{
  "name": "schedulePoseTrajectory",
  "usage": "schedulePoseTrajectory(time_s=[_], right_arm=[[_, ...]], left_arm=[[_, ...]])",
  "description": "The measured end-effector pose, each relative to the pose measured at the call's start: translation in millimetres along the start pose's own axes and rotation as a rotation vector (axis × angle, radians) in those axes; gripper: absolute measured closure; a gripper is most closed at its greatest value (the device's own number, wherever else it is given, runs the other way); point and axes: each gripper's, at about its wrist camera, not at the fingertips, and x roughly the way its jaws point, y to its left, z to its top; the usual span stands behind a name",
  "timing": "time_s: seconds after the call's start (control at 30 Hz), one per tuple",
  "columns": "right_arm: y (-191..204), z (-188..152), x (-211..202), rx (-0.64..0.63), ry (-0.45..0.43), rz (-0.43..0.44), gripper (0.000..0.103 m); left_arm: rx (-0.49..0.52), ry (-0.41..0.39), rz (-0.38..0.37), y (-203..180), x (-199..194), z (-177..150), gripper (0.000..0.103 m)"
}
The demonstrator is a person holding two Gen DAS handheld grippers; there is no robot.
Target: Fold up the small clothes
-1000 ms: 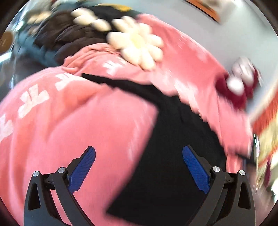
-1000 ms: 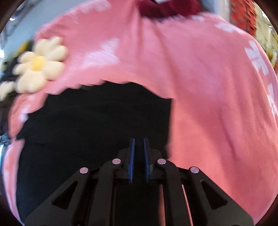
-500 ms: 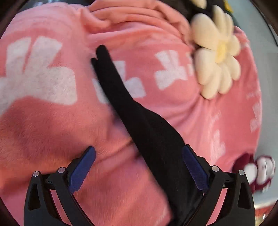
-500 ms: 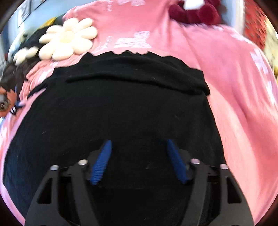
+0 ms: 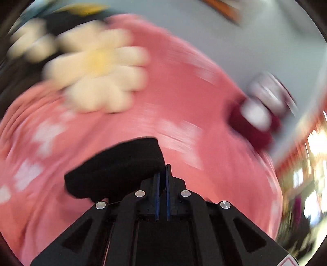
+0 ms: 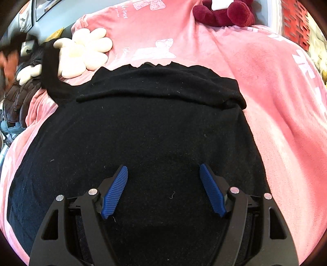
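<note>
A black garment (image 6: pixel 153 126) lies spread on a pink blanket (image 6: pixel 276 102), its top part folded down in a band. My right gripper (image 6: pixel 163 168) hovers low over its near half, open, with nothing pinched between the blue pads. The garment's left sleeve (image 6: pixel 49 67) is lifted up beside the flower cushion. In the blurred left wrist view my left gripper (image 5: pixel 162 174) is shut on a piece of that black sleeve (image 5: pixel 114 169), which bulges out to the left of the fingertips above the blanket (image 5: pixel 184 102).
A cream flower cushion (image 6: pixel 81 53) lies at the blanket's far left, also blurred in the left wrist view (image 5: pixel 96 67). A dark red plush toy (image 6: pixel 224 12) sits at the far edge by the grey wall. A dark puffy jacket (image 6: pixel 18 98) lies at the left.
My left gripper went from wide open around the black sleeve to shut on it and is swinging fast. My right gripper opened and settled over the garment, then held still.
</note>
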Motion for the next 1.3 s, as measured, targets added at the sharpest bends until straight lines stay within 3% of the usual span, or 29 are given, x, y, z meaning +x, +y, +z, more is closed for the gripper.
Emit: schedulePoseTrajectory(time_s=[0.07,0.17,0.3,0.47,0.6,0.73,0.8,0.93,0.97,1.0,1.03,1.13,1.17,1.23,1.3], right_arm=[[-1,0,-1,0.005,0.002,0.006,0.032],[-10,2,-5,0.039,0.010,0.060,0.030],[-37,14,-20,0.141,0.007,0.122,0.026],[-82,72,-15,0.276,0.005,0.171,0.026],[-77,129,15,0.282,0.004,0.180,0.027],[-12,167,42,0.052,-0.042,0.041,0.027],[31,177,64,-0.119,-0.031,-0.038,0.027],[86,180,121,-0.338,0.050,-0.146,0.028],[89,181,130,-0.355,0.066,-0.162,0.045],[89,183,139,-0.358,0.094,-0.174,0.087],[82,192,141,-0.306,0.111,-0.150,0.100],[15,219,84,0.100,-0.043,0.095,0.099],[-11,216,67,0.207,-0.081,0.135,0.099],[-57,195,57,0.320,-0.083,0.117,0.095],[-89,161,72,0.307,0.021,-0.029,0.080]], left_arm=[[0.109,0.106,-0.071,-69,17,-37,0.090],[0.170,0.256,-0.055,-107,41,-98,0.043],[0.170,0.342,0.005,-95,32,-154,0.036],[0.098,0.300,0.130,-31,-16,-194,0.031],[0.042,0.295,0.212,0,-40,-222,0.030],[0.017,0.275,0.221,16,-50,-246,0.030],[0.074,0.240,0.231,11,-52,-253,0.026],[0.221,0.201,0.270,-2,-52,-273,0.022],[0.235,0.199,0.270,-3,-52,-275,0.019],[0.234,0.199,0.259,-2,-53,-276,0.017],[0.228,0.198,0.252,0,-52,-276,0.017],[0.189,0.174,0.227,6,-54,-275,0.017],[0.185,0.170,0.222,8,-54,-275,0.017],[0.184,0.164,0.218,8,-52,-276,0.017],[0.191,0.161,0.224,7,-50,-276,0.017]])
